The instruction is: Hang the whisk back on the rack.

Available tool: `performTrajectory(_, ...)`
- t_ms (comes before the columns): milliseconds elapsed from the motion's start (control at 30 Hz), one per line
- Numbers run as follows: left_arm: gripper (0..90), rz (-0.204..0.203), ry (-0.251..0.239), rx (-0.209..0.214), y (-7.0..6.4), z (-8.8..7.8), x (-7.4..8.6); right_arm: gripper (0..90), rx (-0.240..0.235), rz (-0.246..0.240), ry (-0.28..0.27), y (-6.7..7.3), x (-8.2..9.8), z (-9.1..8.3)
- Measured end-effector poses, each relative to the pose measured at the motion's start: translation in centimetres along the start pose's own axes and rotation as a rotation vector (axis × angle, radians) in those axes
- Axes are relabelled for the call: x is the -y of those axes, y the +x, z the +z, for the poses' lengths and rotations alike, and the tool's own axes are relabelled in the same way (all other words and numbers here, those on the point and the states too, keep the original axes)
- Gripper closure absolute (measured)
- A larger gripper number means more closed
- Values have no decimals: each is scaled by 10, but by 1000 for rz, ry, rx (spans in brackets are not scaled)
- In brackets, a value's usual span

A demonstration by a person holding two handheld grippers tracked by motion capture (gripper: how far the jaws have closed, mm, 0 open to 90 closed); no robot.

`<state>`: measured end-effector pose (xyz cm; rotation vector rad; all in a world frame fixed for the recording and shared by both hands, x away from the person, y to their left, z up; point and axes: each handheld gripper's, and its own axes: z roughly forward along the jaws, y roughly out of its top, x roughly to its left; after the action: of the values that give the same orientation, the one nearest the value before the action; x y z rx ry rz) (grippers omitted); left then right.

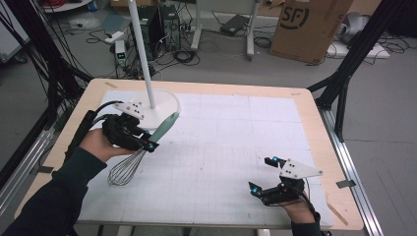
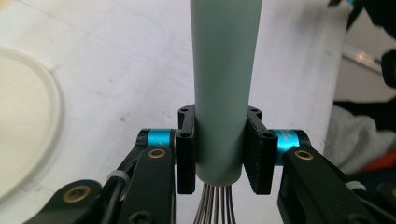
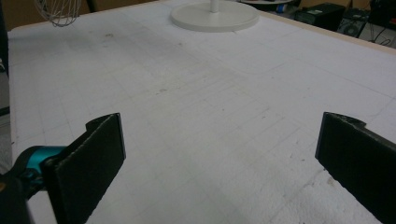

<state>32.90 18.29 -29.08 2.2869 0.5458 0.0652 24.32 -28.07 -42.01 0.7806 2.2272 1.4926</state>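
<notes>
A wire whisk (image 1: 129, 164) with a pale green handle (image 1: 165, 125) hangs above the white mat at the left, its wire head toward me and its handle pointing to the lamp base. My left gripper (image 1: 149, 145) is shut on the lower end of that handle. In the left gripper view both pads clamp the green handle (image 2: 223, 88), with the wires (image 2: 217, 205) running out below. Near the front right my right gripper (image 1: 261, 175) stands open with nothing between its pads (image 3: 95, 156). The whisk's wire head (image 3: 58, 11) shows at the top left of the right gripper view.
A white lamp stand with a round base (image 1: 160, 105) and a thin pole (image 1: 142, 49) stands at the back left of the mat (image 1: 221, 147). The same base (image 3: 215, 16) lies far ahead of my right gripper. Cables, computers and a cardboard box (image 1: 310, 27) sit on the floor beyond the table.
</notes>
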Motion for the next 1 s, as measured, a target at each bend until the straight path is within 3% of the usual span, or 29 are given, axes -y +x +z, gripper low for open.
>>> performTrajectory(33, 693, -16, -32, -2, 0, -1, 0, 4, 0, 0, -1, 0, 0, 0)
performTrajectory(633, 693, -73, -359, -68, 18, -39, 6, 4, 2, -1, -3, -1, 0, -1)
performTrajectory(1000, 694, -109, -484, -85, 29, -55, 8, 4, -2, -1, -4, -1, 0, 0)
